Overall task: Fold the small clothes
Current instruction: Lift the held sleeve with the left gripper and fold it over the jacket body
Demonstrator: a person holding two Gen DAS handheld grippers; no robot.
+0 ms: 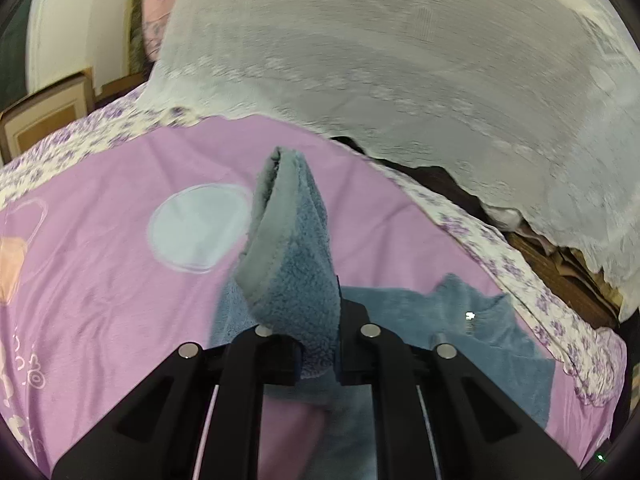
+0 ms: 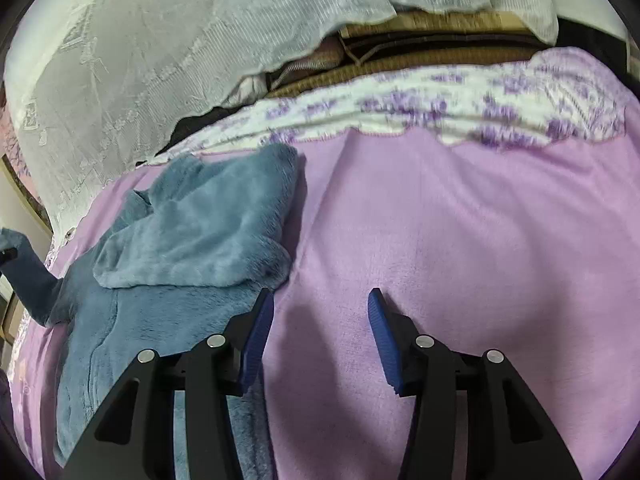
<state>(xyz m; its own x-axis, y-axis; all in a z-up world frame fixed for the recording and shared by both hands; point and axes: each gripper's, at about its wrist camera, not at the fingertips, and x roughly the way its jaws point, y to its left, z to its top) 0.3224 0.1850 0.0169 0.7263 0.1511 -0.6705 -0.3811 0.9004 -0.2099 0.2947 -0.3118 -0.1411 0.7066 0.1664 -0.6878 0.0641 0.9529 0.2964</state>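
A blue fleece garment (image 2: 160, 264) lies on the purple bedsheet (image 2: 460, 240), one sleeve folded across its body. In the left wrist view my left gripper (image 1: 320, 360) is shut on the garment's other sleeve (image 1: 292, 248) and holds it up off the sheet, cuff pointing away. The rest of the garment (image 1: 460, 332) lies flat to the right. My right gripper (image 2: 320, 320) is open and empty, just above the sheet at the garment's right edge; its left finger (image 2: 256, 332) is beside the fleece.
A white lace cloth (image 1: 400, 60) hangs behind the bed. The sheet has a purple floral border (image 2: 440, 108) at its far edge. Brown wooden items (image 2: 420, 44) lie beyond it. A pale blue circle print (image 1: 196, 228) marks the sheet on the left.
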